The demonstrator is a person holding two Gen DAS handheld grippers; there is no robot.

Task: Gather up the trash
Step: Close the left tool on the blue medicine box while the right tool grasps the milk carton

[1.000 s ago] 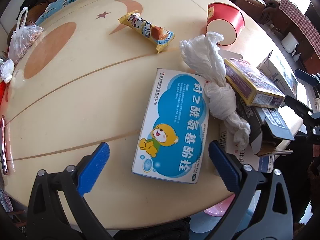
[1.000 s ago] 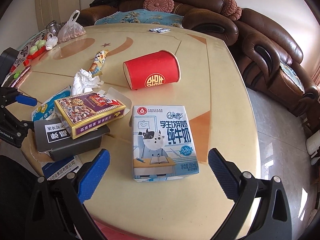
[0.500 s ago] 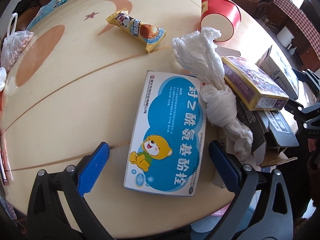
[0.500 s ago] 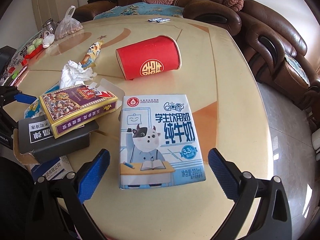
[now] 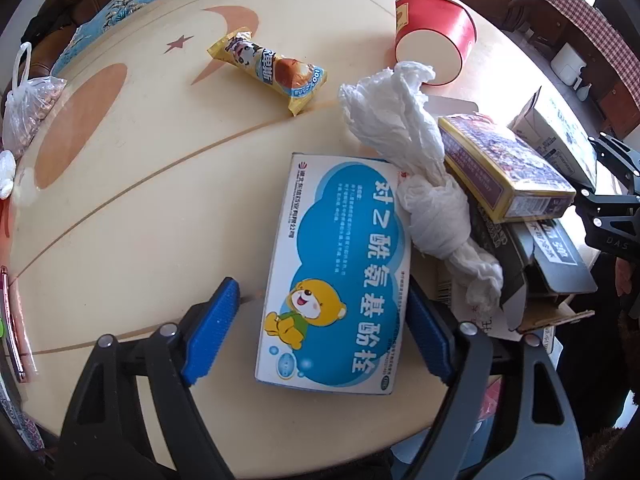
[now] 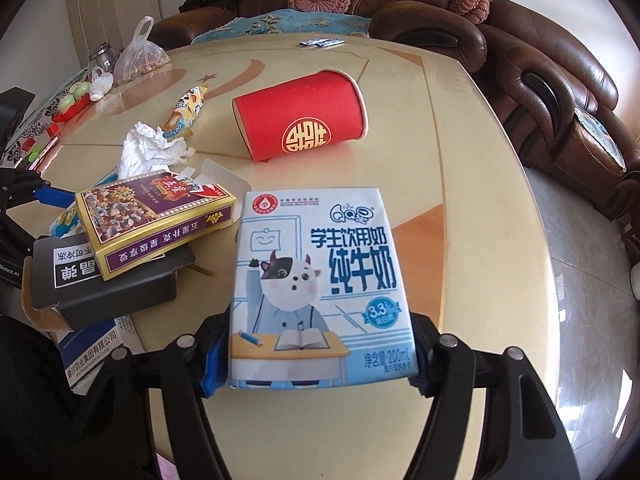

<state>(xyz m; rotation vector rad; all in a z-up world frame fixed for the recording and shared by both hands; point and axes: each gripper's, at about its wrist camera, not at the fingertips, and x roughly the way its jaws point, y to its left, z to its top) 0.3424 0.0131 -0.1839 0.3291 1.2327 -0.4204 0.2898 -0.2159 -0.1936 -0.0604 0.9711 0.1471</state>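
My left gripper (image 5: 320,336) straddles the near end of a flat blue-and-white medicine box with a cartoon bear (image 5: 340,272); the right pad touches its edge, the left pad stands a little off it. My right gripper (image 6: 320,356) is shut on a light-blue milk carton with a cartoon cow (image 6: 320,280) lying on the table. A crumpled white tissue (image 5: 424,184) lies over the medicine box's far right corner. A yellow-purple card box (image 6: 156,220) sits on a black box (image 6: 112,284).
A red paper cup (image 6: 300,120) lies on its side further back. A yellow snack wrapper (image 5: 268,68) lies beyond the tissue. A plastic bag (image 5: 28,112) sits at the round table's (image 5: 120,200) far left edge. Brown sofas (image 6: 540,72) surround the table.
Both grippers moved forward over their boxes and narrowed. The right jaws closed onto the milk carton; the left jaws closed in around the medicine box.
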